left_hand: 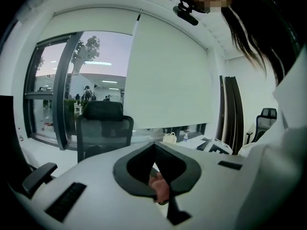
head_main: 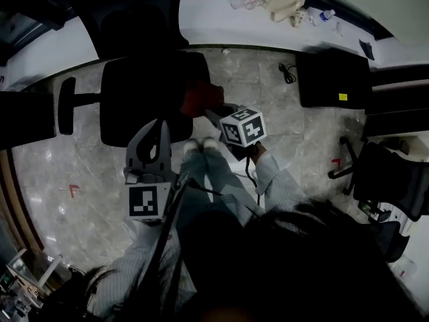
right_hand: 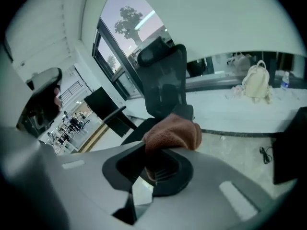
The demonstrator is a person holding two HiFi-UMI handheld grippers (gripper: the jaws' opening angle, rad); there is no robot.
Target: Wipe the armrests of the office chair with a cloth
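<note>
1. Left gripper [head_main: 162,123]: it is held upright in front of the person. Its fingers [left_hand: 171,166] are seen brought together at the tips, and nothing is clamped between them. A pinkish shape is visible low in the opening behind them; it cannot be identified.

2. Right gripper [head_main: 212,110]: it is held just beside the left one and pointed towards the chair. Its fingers are closed on a brown cloth [right_hand: 173,133], which is bunched over the tips and hides them.

3. Cloth, head view [head_main: 198,99]: it is located at the right edge of the office chair [head_main: 147,92] seat. Contact with the chair cannot be confirmed.

4. Armrest [head_main: 66,104]: it is seen projecting at the chair's far left, well apart from the cloth and from both grippers.

5. Floor [head_main: 281,113]: pale marbled tiles are noted beneath the chair.

6. Second chair [head_main: 392,180]: it is recorded at the right, well apart from the work.

7. Tabletop [head_main: 214,12]: a long white surface is observed beyond the chair, with a beige bag [head_main: 285,0] lying on it.

8. Window [left_hand: 53,90]: it is noted behind the chair in the left gripper view.
</note>
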